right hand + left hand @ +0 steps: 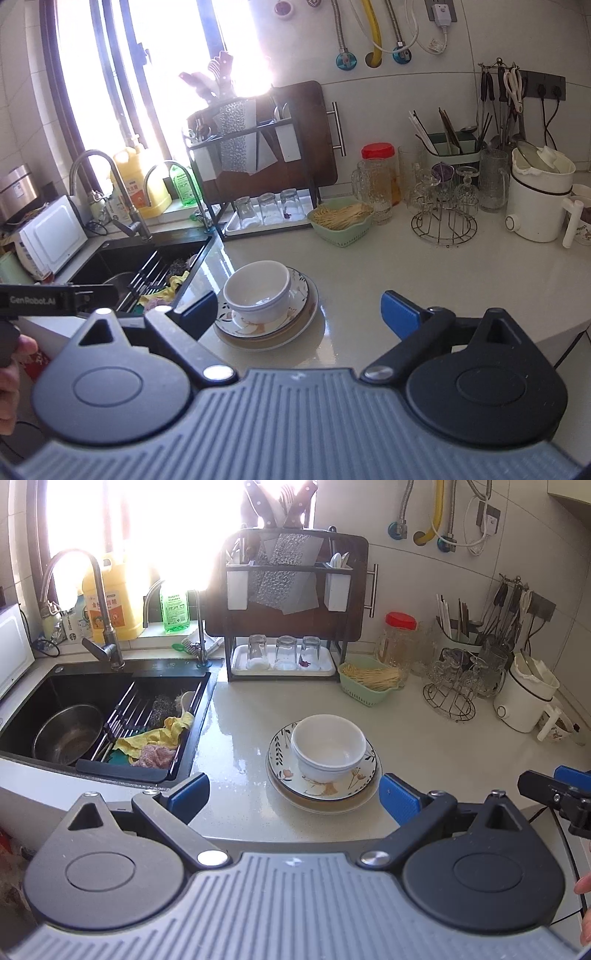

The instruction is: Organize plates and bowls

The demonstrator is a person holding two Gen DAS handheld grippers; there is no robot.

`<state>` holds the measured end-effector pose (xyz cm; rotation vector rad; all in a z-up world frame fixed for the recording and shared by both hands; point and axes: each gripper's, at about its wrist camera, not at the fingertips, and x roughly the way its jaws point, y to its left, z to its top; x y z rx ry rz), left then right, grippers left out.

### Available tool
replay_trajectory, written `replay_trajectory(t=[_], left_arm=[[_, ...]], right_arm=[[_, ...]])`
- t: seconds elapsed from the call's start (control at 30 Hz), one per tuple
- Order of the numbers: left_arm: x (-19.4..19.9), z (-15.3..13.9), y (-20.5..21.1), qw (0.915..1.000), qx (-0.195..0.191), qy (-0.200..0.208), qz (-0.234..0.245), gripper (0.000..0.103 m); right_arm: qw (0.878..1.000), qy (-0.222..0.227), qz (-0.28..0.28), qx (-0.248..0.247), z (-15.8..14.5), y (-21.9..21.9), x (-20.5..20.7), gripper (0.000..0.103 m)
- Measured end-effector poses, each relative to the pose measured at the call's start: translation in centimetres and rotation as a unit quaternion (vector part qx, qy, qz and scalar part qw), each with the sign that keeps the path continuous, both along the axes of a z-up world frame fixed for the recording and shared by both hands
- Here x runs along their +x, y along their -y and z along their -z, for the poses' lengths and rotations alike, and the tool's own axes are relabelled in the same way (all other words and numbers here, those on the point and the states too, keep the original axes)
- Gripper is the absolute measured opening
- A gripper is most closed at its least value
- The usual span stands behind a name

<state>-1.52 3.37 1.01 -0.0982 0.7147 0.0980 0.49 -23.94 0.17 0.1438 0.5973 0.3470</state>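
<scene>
Facing you, two nested bowls (328, 746) sit on stacked plates (321, 794) on the counter (443, 746); your left gripper (291, 792) and right gripper (300, 310) gape apart, holding nothing.

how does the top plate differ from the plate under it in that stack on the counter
The top plate is white with a dark rim band and painted leaves and flowers; the bottom plate is plain tan, with no pattern showing. The top plate carries the stacked white bowls; the bottom plate rests on the counter. Only the bottom plate's edge shows. Both are round and lie flat.
</scene>
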Motion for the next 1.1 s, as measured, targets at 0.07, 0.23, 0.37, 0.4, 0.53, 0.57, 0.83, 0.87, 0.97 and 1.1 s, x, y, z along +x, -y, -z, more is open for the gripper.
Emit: replay_trajectory(t=[0.07,0.23,0.37,0.4,0.53,0.57,0.83,0.87,0.97,1.1], left_arm=[[-0.5,0.3,-0.2,1.0,-0.003,0.0,-0.003,0.1],[-1.7,0.8,-0.4,0.9999,-0.006,-0.006,-0.011,0.1],[-2.2,1.0,-0.5,0.9996,-0.01,-0.01,-0.024,0.1],[-2.4,0.9,-0.4,0.9996,-0.012,-0.01,-0.025,0.1],[-3.1,1.0,0.2,0.9996,-0.013,-0.011,-0.022,0.1],[-3.2,1.0,0.3,0.9997,-0.01,-0.012,-0.021,0.1],[-3.9,1.1,0.5,0.9997,-0.005,-0.01,-0.02,0.1],[-4.0,1.2,0.5,0.9998,-0.005,-0.01,-0.019,0.1],[-4.0,1.1,0.5,0.9998,-0.001,-0.011,-0.017,0.1],[-3.9,1.1,0.5,0.9998,-0.001,-0.011,-0.016,0.1]], right_arm=[[1.0,-0.001,0.0,0.003,0.0,-0.4,-0.5,0.097],[1.0,-0.011,-0.007,0.006,0.4,-1.1,-0.6,0.103],[1.0,-0.017,-0.012,-0.004,1.0,-1.3,-1.0,0.103],[1.0,-0.02,-0.012,-0.006,1.2,-1.4,-1.1,0.103],[1.0,-0.026,-0.011,-0.009,1.7,-1.5,-1.3,0.103],[1.0,-0.027,-0.012,-0.009,1.8,-1.6,-1.4,0.103],[0.999,-0.025,-0.016,-0.012,1.7,-2.2,-1.4,0.103],[0.999,-0.024,-0.016,-0.013,1.6,-2.2,-1.4,0.103],[0.999,-0.023,-0.017,-0.015,1.5,-2.5,-1.4,0.103],[0.999,-0.017,-0.021,-0.022,1.3,-2.8,-1.4,0.103]])
